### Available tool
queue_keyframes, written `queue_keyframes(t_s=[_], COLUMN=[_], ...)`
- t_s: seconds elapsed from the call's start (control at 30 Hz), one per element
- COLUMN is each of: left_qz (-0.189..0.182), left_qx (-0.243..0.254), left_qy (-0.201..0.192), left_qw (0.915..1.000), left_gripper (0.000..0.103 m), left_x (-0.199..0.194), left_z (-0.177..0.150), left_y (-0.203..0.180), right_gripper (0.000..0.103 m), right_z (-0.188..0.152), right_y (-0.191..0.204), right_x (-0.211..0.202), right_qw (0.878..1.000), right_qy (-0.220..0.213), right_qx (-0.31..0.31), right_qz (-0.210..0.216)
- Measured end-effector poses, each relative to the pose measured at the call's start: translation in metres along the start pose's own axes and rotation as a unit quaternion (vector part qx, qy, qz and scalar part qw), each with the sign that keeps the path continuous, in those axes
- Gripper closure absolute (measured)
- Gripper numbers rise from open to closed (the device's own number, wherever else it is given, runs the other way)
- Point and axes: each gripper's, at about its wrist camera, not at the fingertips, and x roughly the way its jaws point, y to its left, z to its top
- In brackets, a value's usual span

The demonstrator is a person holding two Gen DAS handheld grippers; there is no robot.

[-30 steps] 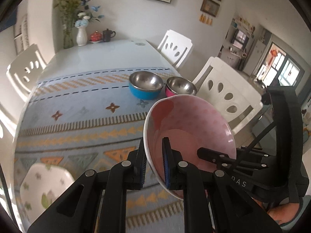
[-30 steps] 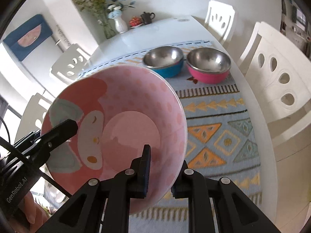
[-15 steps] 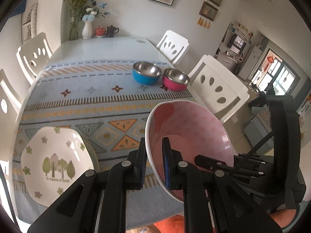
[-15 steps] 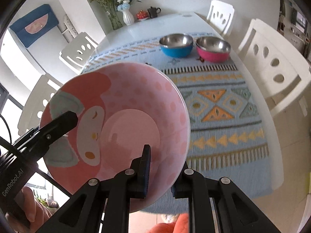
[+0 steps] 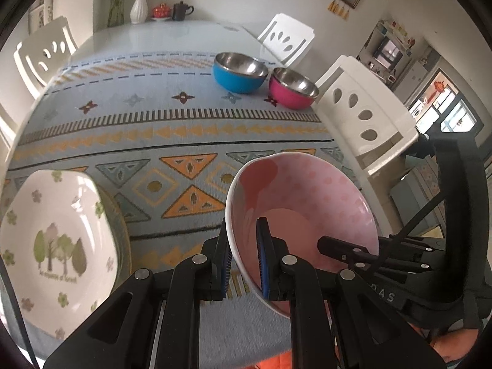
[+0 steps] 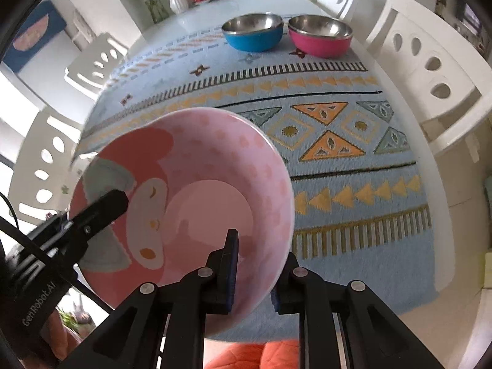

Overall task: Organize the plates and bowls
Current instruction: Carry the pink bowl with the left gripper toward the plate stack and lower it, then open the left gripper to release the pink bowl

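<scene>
The table (image 5: 190,70) now sits closer than a second ago; the pink bowl (image 5: 307,215) hangs tilted above its near edge, beside the white plate (image 5: 52,240), with left claw (image 5: 244,264) and right claw (image 6: 255,273) both clamped on its rim, so set-down appears imminent

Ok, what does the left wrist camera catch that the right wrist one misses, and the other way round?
Only the left wrist view shows the white tree-print plate on the tablecloth at near left. Only the right wrist view shows the cartoon face printed inside the pink bowl. Both show that bowl tilted, with the left gripper and right gripper each clamped on its rim, plus the blue bowl and magenta bowl side by side farther back.
</scene>
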Motion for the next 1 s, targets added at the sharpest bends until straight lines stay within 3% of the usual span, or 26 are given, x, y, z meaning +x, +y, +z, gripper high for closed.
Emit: queue_keyframes(t_s=[0.37,0.5,0.67,1.0], left_qz=[0.008,0.027,0.041,0.043], left_qx=[-0.009,0.014,0.048,0.069], left_qy=[0.054,0.071,0.087,0.096], left_qw=[0.9985,0.997,0.9942,0.992], left_gripper=[0.091,0.091,0.073,0.066], left_x=[0.056,0.068,0.065,0.043], left_z=[0.029,0.032,0.03,0.042], left_y=[0.017,0.019,0.019,0.027], right_gripper=[0.085,0.085,0.085,0.082], right_z=[0.05,0.061,0.066,0.066], right_y=[-0.012,-0.012,-0.018,-0.051], right_x=[0.052,0.065,0.071,0.039], right_qw=[0.999,0.998,0.994,0.981], right_qy=[0.042,0.064,0.101,0.121], right_qx=[-0.004,-0.014,-0.027,-0.003], right_qz=[-0.004,0.006,0.038,0.152])
